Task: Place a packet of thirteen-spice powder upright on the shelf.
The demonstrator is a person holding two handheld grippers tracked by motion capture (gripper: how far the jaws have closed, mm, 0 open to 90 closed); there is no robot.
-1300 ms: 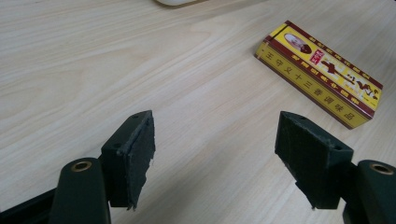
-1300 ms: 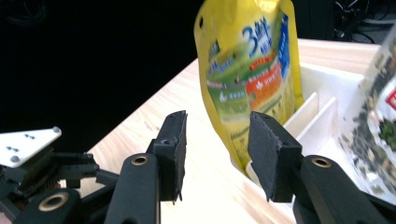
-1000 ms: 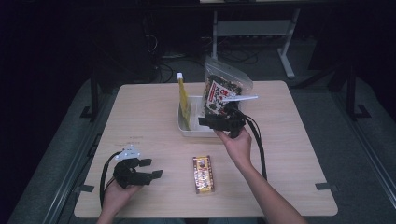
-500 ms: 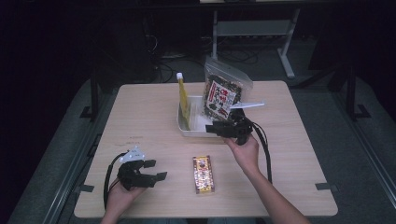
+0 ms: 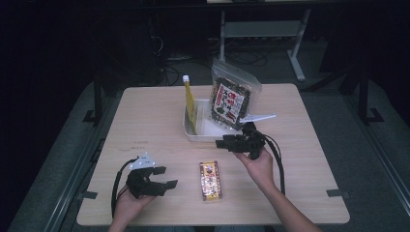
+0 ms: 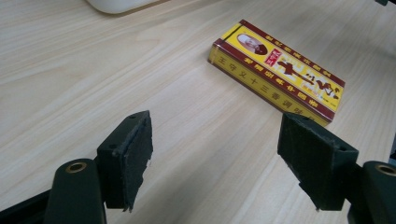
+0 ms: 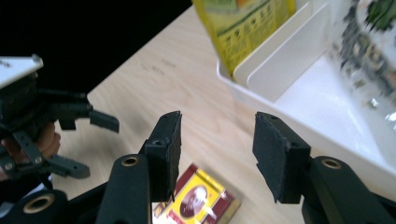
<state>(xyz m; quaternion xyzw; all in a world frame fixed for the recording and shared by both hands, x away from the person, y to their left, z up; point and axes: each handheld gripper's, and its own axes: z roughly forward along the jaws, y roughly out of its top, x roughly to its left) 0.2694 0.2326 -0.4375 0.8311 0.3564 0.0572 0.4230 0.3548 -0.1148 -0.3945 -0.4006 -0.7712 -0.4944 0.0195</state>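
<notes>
The yellow carton (image 5: 211,181) lies flat on the worktop (image 5: 145,116) between both grippers; likely light and stiff, best pinched across its long edges; left gripper (image 5: 162,177) and right gripper (image 5: 223,142) fingers spread, empty.

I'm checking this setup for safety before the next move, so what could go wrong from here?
1. The seaweed bag stands tall and leaning in the white tray; the right gripper, open just beside the tray, might tip it if it swings back.
2. The yellow box lies flat on the table; the open left gripper could push it along rather than grip it.
</notes>
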